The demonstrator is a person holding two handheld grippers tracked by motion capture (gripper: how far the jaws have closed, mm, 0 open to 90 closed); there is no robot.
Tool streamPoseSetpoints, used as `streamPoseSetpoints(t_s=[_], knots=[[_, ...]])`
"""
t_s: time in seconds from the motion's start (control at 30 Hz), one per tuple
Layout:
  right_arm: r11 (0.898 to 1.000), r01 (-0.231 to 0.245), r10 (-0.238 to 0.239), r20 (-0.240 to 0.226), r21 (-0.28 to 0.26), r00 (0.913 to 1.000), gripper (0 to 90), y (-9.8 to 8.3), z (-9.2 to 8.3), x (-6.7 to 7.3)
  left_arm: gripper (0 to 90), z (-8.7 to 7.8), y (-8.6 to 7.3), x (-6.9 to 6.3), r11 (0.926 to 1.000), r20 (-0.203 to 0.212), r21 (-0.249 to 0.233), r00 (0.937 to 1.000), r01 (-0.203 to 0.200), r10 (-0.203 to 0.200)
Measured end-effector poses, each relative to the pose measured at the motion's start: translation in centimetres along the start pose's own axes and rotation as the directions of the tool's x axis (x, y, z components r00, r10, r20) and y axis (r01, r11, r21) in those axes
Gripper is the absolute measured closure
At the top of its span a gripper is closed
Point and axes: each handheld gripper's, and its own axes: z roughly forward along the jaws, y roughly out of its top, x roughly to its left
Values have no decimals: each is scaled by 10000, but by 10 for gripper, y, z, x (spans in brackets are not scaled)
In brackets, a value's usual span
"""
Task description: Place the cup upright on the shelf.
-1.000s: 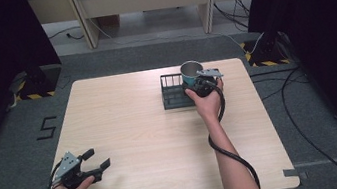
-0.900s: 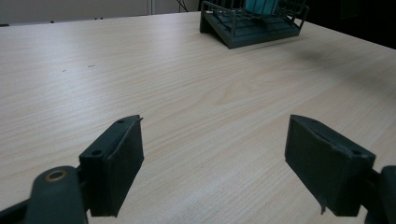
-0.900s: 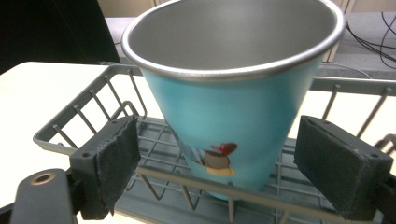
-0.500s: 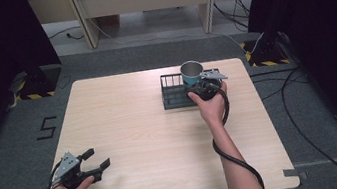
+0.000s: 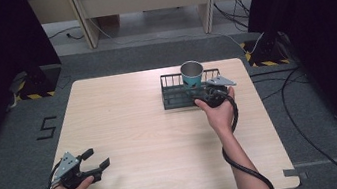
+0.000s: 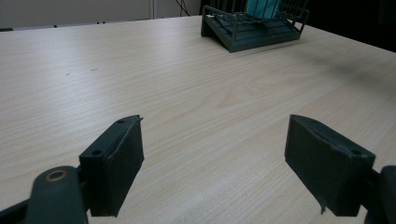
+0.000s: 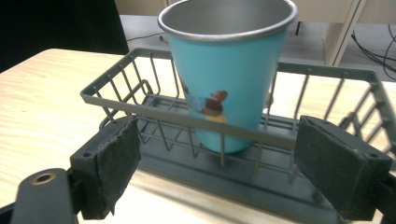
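Right gripper (image 7: 217, 163): jaws spread, empty, just before the rack (image 7: 140, 100)
Cup (image 7: 229, 70): upright in rack, beyond the jaws
Left gripper (image 6: 212, 163): jaws spread, empty, far from rack

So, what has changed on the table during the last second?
The right gripper drew back a little from the cup toward the person; its jaws are open, holding nothing. The cup stands upright in the rack as before, and the left gripper stayed open near the table's front left corner.

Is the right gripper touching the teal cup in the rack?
Apart. In the right gripper view, the right gripper stands open, near side of the rack, short of the teal cup.
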Motion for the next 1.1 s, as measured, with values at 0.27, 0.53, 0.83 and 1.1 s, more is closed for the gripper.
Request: streamPoseSetpoints(t_s=[0.27,0.53,0.83,1.1], knots=[[9997,237,-235,-218,105,9995,154,-16,-22,-4,189,-1,0,1,10000,-23,-18,10000,-10,10],[9995,267,-263,-218,173,9994,155,-41,-50,-12,189,0,0,0,10000,-57,-44,10000,-37,37],[9999,115,-116,-280,-17,9995,155,-72,-80,-18,189,-1,0,0,10000,-94,-60,9999,-50,49],[9999,98,-94,-342,106,9994,155,-103,-100,-19,189,-1,0,0,10000,-105,-61,9999,-64,64]])
